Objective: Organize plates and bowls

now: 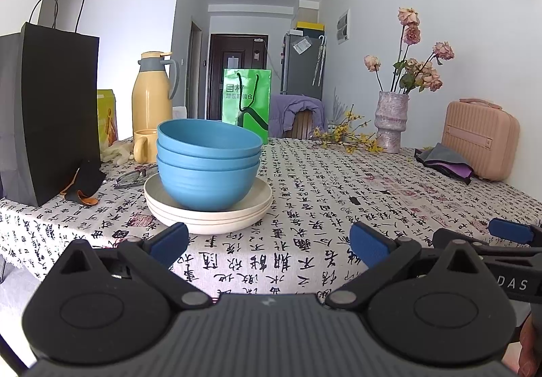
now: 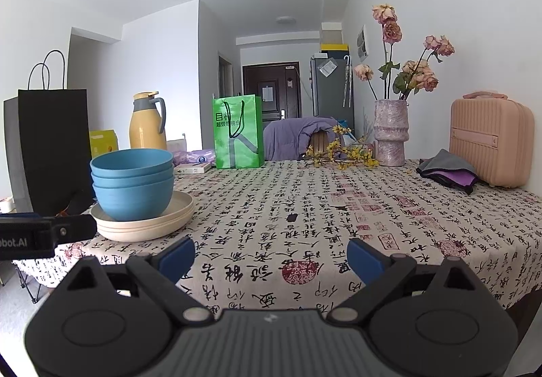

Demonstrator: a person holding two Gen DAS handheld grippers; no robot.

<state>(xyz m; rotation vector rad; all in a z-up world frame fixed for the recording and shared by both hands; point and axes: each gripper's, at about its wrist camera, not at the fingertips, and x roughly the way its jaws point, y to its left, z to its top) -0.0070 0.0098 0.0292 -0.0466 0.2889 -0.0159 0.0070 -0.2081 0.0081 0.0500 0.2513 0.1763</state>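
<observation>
Left wrist: bowls (image 1: 208, 163) atop plates (image 1: 208, 211)

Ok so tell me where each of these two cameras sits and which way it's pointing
Left wrist: sits on the left gripper, low at the table's near edge, facing the blue bowls stacked on cream plates; its own open fingers show, plus the right gripper at far right.
Right wrist: sits on the right gripper, further right, facing along the tablecloth toward the green bag; its open fingers show, with the left gripper at far left.
Both share the stack, vase and pink case.
</observation>
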